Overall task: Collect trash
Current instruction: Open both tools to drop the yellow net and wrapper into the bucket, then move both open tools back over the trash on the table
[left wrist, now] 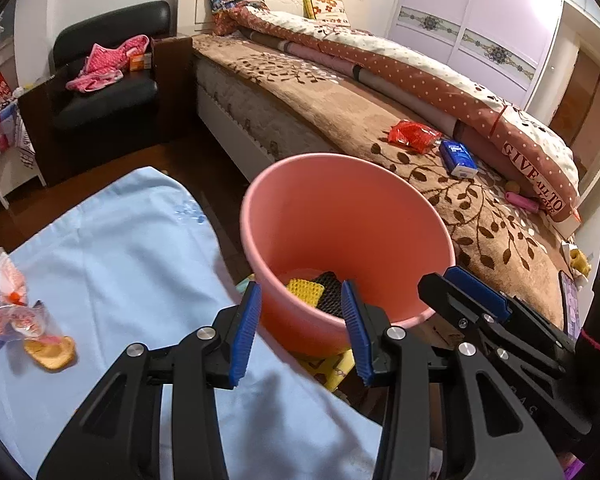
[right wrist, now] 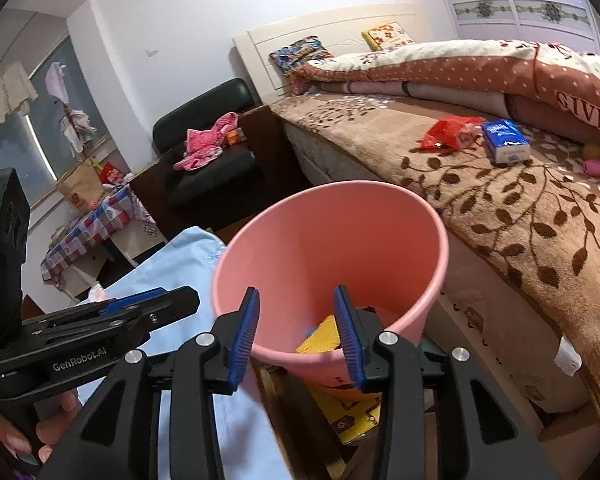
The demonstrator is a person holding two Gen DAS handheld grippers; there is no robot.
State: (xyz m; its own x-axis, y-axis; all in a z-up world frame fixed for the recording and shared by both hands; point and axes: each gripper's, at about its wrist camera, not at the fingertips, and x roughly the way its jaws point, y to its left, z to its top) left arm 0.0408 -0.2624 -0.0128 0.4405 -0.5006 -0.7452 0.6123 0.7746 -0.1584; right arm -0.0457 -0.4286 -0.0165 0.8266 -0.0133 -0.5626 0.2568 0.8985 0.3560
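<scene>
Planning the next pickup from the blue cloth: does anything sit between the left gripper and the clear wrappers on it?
Nothing visible does. The left gripper is open and empty over the near rim of the pink bin. The clear wrappers lie to its left on the blue cloth, with only bare cloth between.

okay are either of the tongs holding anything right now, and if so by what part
Nothing is held. The left tongs and the right tongs both stand open and empty over the pink bin.

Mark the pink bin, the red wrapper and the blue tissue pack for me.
pink bin (left wrist: 340, 216): left wrist view, inner wall.
red wrapper (left wrist: 414, 135): left wrist view, middle.
blue tissue pack (right wrist: 505, 141): right wrist view, top face.
</scene>
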